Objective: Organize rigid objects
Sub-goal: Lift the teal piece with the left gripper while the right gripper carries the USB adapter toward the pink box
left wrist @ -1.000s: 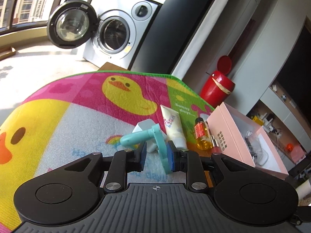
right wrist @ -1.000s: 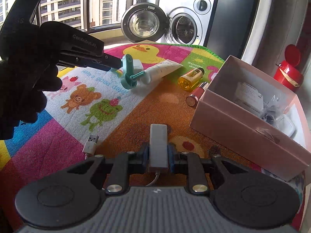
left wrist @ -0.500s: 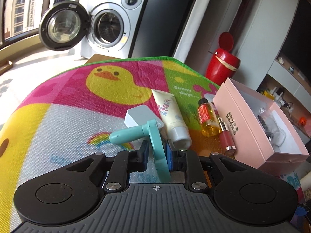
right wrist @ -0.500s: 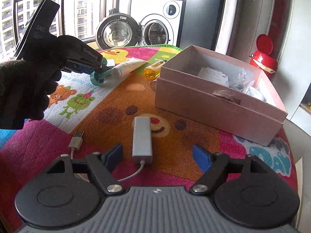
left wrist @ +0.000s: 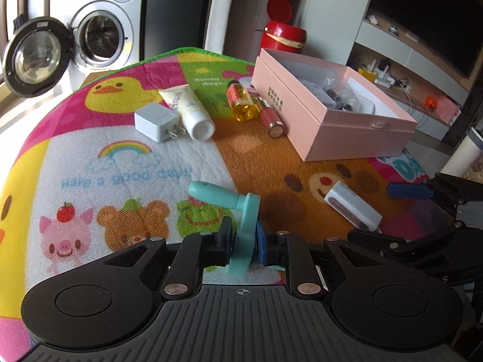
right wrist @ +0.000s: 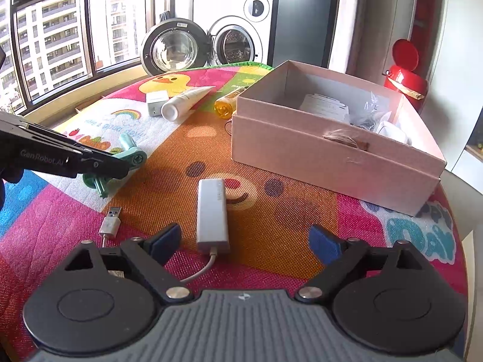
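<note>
The teal tool [left wrist: 244,226] sits pinched between our left gripper [left wrist: 244,242] pads just above the mat [left wrist: 126,163], while our right gripper [right wrist: 245,241] is opening, its jaws clear of the grey adapter [right wrist: 211,211] lying between them. Ahead of the claws we count one pink box [right wrist: 332,157], one white charger [left wrist: 157,122], one cream tube [left wrist: 190,110], one amber bottle [left wrist: 241,104] and one lipstick [left wrist: 270,119]. Bare mat lies between adapter and box.

My two wrist cameras look down along their jaws, close over the desk [left wrist: 90,157]; both catch the pink box [right wrist: 317,157].
</note>
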### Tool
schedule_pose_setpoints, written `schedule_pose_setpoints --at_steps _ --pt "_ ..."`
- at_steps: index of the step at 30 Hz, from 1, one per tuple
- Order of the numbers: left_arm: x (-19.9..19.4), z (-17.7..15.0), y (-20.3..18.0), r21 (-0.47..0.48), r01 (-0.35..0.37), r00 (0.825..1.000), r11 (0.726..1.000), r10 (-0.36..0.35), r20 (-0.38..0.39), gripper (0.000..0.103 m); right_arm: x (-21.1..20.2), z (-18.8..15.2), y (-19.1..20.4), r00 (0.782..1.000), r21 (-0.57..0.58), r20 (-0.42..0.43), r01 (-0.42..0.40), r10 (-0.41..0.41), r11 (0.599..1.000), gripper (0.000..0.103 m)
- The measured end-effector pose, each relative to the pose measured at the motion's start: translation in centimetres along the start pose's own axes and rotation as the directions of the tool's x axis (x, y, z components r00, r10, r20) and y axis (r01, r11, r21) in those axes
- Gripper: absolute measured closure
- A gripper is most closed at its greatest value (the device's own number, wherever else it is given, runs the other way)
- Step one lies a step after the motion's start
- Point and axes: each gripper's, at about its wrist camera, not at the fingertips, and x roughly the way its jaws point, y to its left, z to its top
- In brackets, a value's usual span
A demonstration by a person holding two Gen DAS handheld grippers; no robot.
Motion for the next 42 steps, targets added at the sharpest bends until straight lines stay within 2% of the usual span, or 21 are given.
schedule_pose_setpoints --at_steps 3,6,9,11,12,14,15,18,20,23,28,37,42 --pt "0.2 -0.2 -0.8 0.036 -0.031 1.000 0.999 0.031 0.003 0.082 -0.2 -0.1 0.0 1.000 -0.009 -0.001 0.005 -0.005 1.000 0.011" --pt "0.2 -0.2 -0.8 0.032 -0.034 0.999 0.999 0.034 0.006 0.082 -0.6 -0.4 -0.3 1.000 -0.043 0.003 0.022 -0.022 0.999 0.011" --pt "0.1 -0.3 -0.1 -0.005 -0.011 1.000 1.000 0.011 0.012 0.082 -1.3 -0.7 -0.8 0.992 -0.120 0.031 0.123 -0.120 0.985 0.011" --pt "0.1 -0.4 0.5 -0.040 0.010 1.000 0.999 -0.009 0.017 0.082 -1.3 -0.9 -1.1 0.972 -0.170 0.063 0.235 -0.227 0.957 0.011" --pt "0.0 -0.4 0.7 -0.053 0.019 1.000 0.998 -0.018 0.021 0.082 -1.1 -0.9 -1.3 0.947 -0.196 0.086 0.321 -0.310 0.927 0.011" --pt "0.0 -0.6 1.0 -0.067 0.029 0.999 0.997 -0.027 0.030 0.082 -1.0 -0.6 -2.0 0.927 -0.186 0.096 0.375 -0.363 0.908 0.011" --pt "0.0 -0.7 0.9 -0.066 0.030 0.999 0.997 -0.028 0.037 0.082 -1.2 -0.3 -2.8 0.940 -0.139 0.078 0.340 -0.332 0.930 0.011" --pt "0.0 -0.9 0.5 -0.045 0.016 0.999 0.999 -0.013 0.052 0.081 -1.9 0.6 -4.1 0.985 0.007 0.038 0.167 -0.167 0.986 0.011" --pt "0.0 -1.0 0.2 -0.032 0.003 0.998 0.999 -0.002 0.057 0.081 -1.9 1.0 -4.0 0.994 0.046 0.042 0.099 -0.101 0.994 0.011" --pt "0.1 -1.0 -0.1 -0.017 -0.009 0.998 1.000 0.010 0.060 0.081 -1.3 1.5 -2.7 0.994 0.036 0.060 0.086 -0.089 0.996 0.011" --pt "0.0 -1.2 -0.3 0.005 -0.016 0.997 1.000 0.016 0.076 0.081 0.3 1.9 -0.9 0.996 -0.045 0.061 0.072 -0.070 0.996 0.011" --pt "0.0 -1.6 -0.4 0.007 -0.022 0.995 1.000 0.021 0.101 0.081 2.1 2.6 -1.5 1.000 -0.049 0.019 -0.005 0.006 0.999 0.011" --pt "-0.3 -1.7 0.0 -0.026 0.016 0.995 1.000 -0.013 0.103 0.082 3.1 3.1 -2.4 0.999 -0.015 -0.028 -0.018 0.017 1.000 0.012"
